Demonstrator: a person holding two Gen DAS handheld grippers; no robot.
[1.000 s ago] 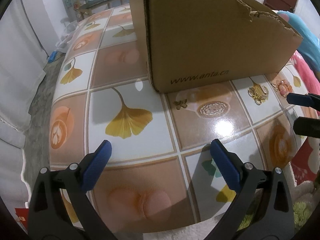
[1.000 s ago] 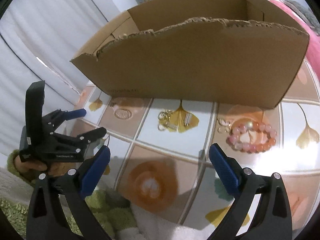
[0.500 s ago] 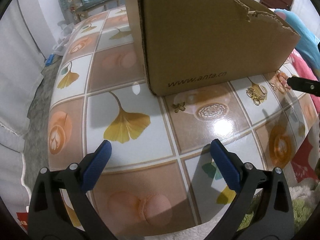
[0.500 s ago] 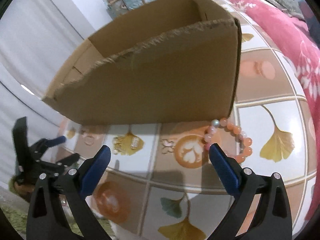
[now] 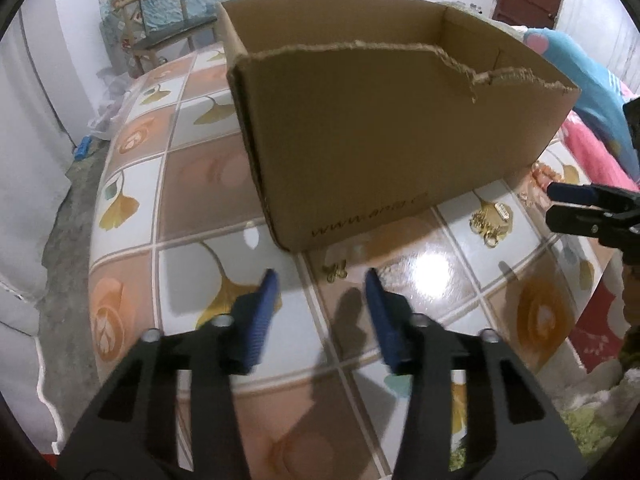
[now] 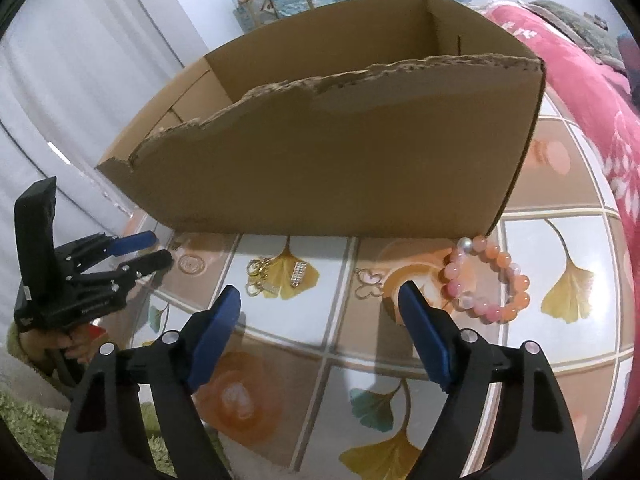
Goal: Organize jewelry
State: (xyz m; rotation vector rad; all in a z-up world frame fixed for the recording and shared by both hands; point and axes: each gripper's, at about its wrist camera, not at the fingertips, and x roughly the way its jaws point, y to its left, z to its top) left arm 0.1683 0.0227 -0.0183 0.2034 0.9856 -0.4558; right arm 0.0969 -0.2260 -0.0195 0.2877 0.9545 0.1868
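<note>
A torn-topped cardboard box (image 5: 392,128) stands on a table (image 5: 132,240) covered in a leaf-patterned cloth, and the jewelry lies in a row along the box's near wall.

The left gripper (image 5: 320,280) hangs over the cloth with its blue pads closing; nothing sits between them. A small gold charm (image 5: 336,272) lies just ahead of the tips, about twelve o'clock from them, close to the box's near corner. At two o'clock from that gripper is a heap of gold earrings (image 5: 490,218).

The right gripper (image 6: 320,300) is also closing, its pads wider apart and bare. Just past its tips, toward one o'clock, lies a pale butterfly clip (image 6: 370,280) flat on the cloth. The gold earrings (image 6: 276,276) sit at eleven o'clock from it, on a yellow leaf. At two o'clock a pink and orange bead bracelet (image 6: 486,280) rests with its far beads touching or nearly touching the box's right corner.

Off at nine o'clock in the right view, a hand (image 6: 60,344) grips the left tool's handle.
</note>
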